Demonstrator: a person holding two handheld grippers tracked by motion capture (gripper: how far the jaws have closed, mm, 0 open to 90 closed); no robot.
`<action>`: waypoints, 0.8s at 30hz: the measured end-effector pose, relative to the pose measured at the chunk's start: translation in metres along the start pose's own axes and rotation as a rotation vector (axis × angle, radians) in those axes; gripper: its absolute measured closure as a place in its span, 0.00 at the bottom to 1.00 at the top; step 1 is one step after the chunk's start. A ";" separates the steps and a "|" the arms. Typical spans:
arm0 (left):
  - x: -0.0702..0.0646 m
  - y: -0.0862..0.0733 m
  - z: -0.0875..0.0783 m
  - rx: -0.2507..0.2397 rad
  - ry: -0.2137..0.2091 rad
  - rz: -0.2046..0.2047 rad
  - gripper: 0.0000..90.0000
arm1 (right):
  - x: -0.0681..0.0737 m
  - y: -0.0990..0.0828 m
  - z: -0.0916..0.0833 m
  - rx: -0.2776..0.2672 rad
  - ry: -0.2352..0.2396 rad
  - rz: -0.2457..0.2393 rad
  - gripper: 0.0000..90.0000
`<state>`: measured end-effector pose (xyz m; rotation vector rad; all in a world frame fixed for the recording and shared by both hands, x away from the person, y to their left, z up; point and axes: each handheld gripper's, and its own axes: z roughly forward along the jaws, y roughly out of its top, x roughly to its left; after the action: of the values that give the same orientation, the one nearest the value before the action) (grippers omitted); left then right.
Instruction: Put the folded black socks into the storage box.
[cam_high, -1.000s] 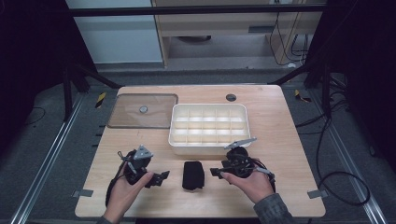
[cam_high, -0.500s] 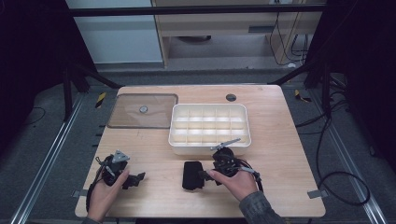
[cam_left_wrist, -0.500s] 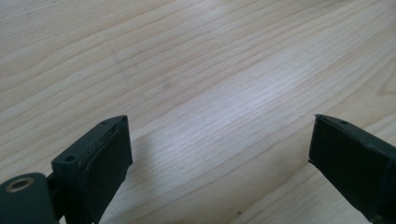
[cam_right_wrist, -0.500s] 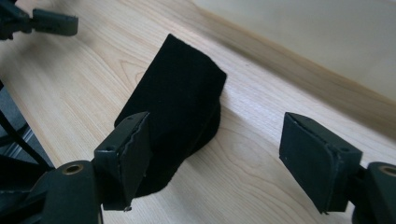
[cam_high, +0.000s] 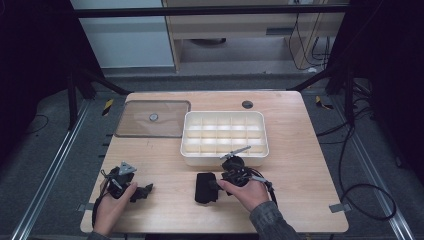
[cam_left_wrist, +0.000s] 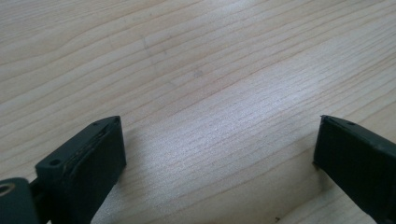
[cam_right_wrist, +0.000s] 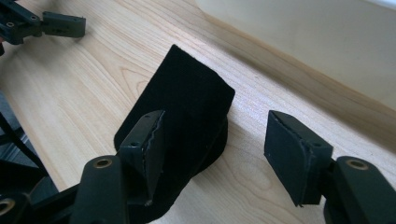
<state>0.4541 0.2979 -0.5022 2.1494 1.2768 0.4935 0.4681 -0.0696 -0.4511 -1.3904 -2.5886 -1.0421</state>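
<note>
A flat black pouch (cam_high: 202, 187) lies on the wooden table (cam_high: 300, 150) near the front edge. My right gripper (cam_high: 216, 184) is at its right end. In the right gripper view the pouch (cam_right_wrist: 187, 102) sits under the left jaw and reaches partly into the gap of my right gripper (cam_right_wrist: 219, 154). The pads do not press on it, and these jaws have just been closing. My left gripper (cam_high: 144, 191) rests low at the front left. Its jaws have just been opening and stand wide over bare wood in its own view (cam_left_wrist: 219, 154).
A white tray (cam_high: 210, 161) of small compartments stands just behind the pouch, and its wall (cam_right_wrist: 303, 42) shows close by in the right gripper view. A clear lid (cam_high: 152, 119) lies at the back left. A dark round hole (cam_high: 247, 104) sits near the far edge.
The left hand has moved left, away from the pouch, and settled lower. The right gripper has moved left, so its jaws now reach the pouch's right end.
</note>
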 end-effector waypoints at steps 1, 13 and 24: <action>-0.001 -0.001 0.001 -0.014 0.003 -0.003 0.00 | 0.000 0.000 0.001 0.002 0.002 0.000 0.44; -0.001 -0.002 0.001 -0.029 0.005 -0.003 0.00 | 0.003 0.004 0.014 0.022 0.000 -0.004 0.44; -0.003 -0.002 0.002 -0.032 -0.002 0.008 0.00 | 0.012 0.006 0.033 0.055 -0.012 0.005 0.43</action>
<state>0.4529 0.2955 -0.5047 2.1288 1.2511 0.5124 0.4745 -0.0400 -0.4691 -1.3942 -2.6000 -0.9577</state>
